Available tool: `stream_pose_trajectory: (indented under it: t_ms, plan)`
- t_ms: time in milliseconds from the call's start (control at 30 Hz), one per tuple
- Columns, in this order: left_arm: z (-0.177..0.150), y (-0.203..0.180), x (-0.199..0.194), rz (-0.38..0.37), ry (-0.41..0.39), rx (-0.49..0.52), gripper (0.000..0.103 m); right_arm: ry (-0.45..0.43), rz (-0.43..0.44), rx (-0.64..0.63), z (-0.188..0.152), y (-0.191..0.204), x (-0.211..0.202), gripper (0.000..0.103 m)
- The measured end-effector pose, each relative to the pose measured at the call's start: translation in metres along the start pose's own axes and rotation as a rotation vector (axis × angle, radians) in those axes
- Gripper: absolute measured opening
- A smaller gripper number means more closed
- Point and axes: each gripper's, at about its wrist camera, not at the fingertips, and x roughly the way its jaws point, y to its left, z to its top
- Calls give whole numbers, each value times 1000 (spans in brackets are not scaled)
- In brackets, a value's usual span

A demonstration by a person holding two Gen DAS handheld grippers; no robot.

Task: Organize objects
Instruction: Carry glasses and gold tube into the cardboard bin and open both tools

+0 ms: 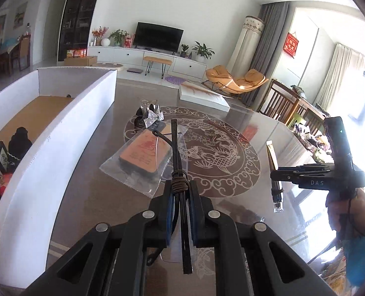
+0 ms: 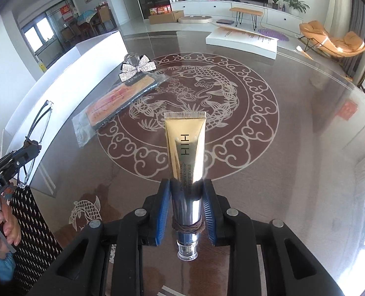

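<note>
table (image 2: 293, 148): glossy brown top with a pale koi-and-cloud medallion (image 2: 190, 113) at its centre. all places below are taken from this medallion.

white box (image 1: 59, 148): long, open-topped, runs along the table edge on the left of the medallion. cardboard floor inside, a dark item and some printed packs lying in it; cannot make out what they are.

white lid (image 2: 244, 39): flat, on the table beyond the medallion's far-right rim.

bagged card (image 2: 113, 101): orange-faced flat pack in a clear sleeve, lying flat on the medallion's left rim, one end reaching towards the box.

silver bow (image 2: 137, 70): glittery, at the medallion's far-left rim, touching the far end of the bagged card, with a small clear-and-black piece just behind it.

right gripper (image 2: 186, 209): held above the near edge of the medallion. blue pads closed down on the gold tube (image 2: 186, 148), gripping its lower body; clear cap towards the camera, crimped end out front, brown cord wound round the neck.

left gripper (image 1: 180, 212): above the medallion's near-left side, fingers pinched tight on the black bundle (image 1: 180, 170), thin dark strips bound with brown cord inside a clear sleeve, lifted off the table.
</note>
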Motion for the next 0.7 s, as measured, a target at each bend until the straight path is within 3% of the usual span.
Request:
stream_pose_trajectory:
  t_ms: [200, 367, 533, 633, 700]
  plan:
    - [38, 62, -64, 106, -109, -54, 11, -144, 107, -92, 46, 69, -39, 27]
    - [53, 144, -82, 265, -85, -125, 11, -209, 285, -171, 88, 155, -54, 27]
    - [50, 217, -78, 388, 7, -211, 11, -191, 488, -212, 125, 251, -40, 27]
    - [43, 239, -70, 437, 63, -214, 11, -150, 536, -255, 140, 304, -16, 27]
    - [37, 246, -65, 458, 105, -209, 11, -73, 549, -268, 142, 335, 12, 27]
